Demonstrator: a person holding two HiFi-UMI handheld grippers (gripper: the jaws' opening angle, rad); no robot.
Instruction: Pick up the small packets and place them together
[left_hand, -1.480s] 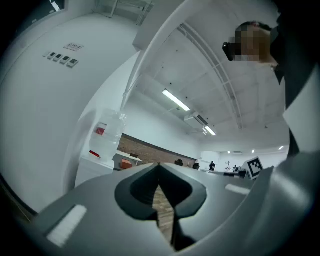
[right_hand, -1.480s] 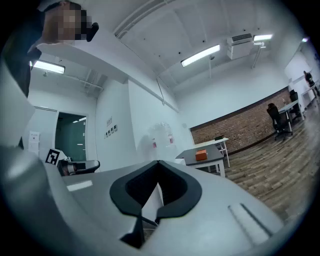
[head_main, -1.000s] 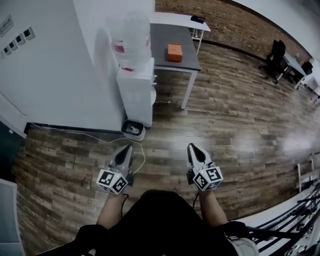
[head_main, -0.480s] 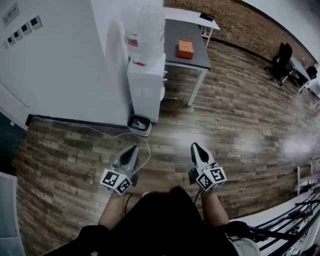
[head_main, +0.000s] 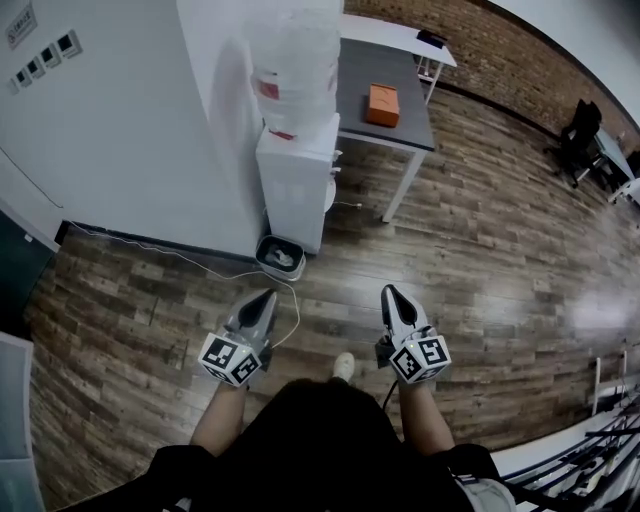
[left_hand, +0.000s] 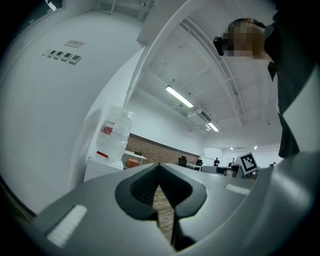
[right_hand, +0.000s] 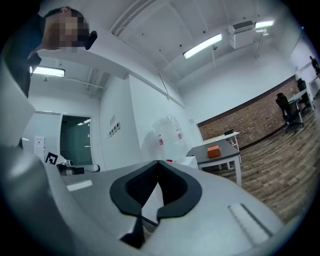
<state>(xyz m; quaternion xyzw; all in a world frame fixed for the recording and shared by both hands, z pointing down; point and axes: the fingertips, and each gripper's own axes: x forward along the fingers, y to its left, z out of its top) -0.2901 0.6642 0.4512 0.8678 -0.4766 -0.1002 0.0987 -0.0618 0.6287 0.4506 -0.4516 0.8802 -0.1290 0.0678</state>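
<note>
No small packets show in any view. My left gripper (head_main: 267, 294) and right gripper (head_main: 388, 290) are held side by side over the wooden floor, pointing level toward a water dispenser (head_main: 296, 180). Both are shut with nothing between the jaws, as the left gripper view (left_hand: 160, 164) and the right gripper view (right_hand: 158, 162) also show. An orange box (head_main: 382, 104) lies on a grey table (head_main: 400, 135) behind the dispenser; the box (right_hand: 214, 151) also shows in the right gripper view.
A white wall (head_main: 120, 130) runs along the left. A small bin (head_main: 280, 257) sits at the dispenser's foot, with a cable (head_main: 170, 262) trailing over the floor. An office chair (head_main: 578, 150) stands far right. My shoe (head_main: 343, 366) shows between the grippers.
The dispenser, bin and grey table have drawn closer in the head view as I step forward. A shoe has come into view between the grippers. Both grippers stay shut.
</note>
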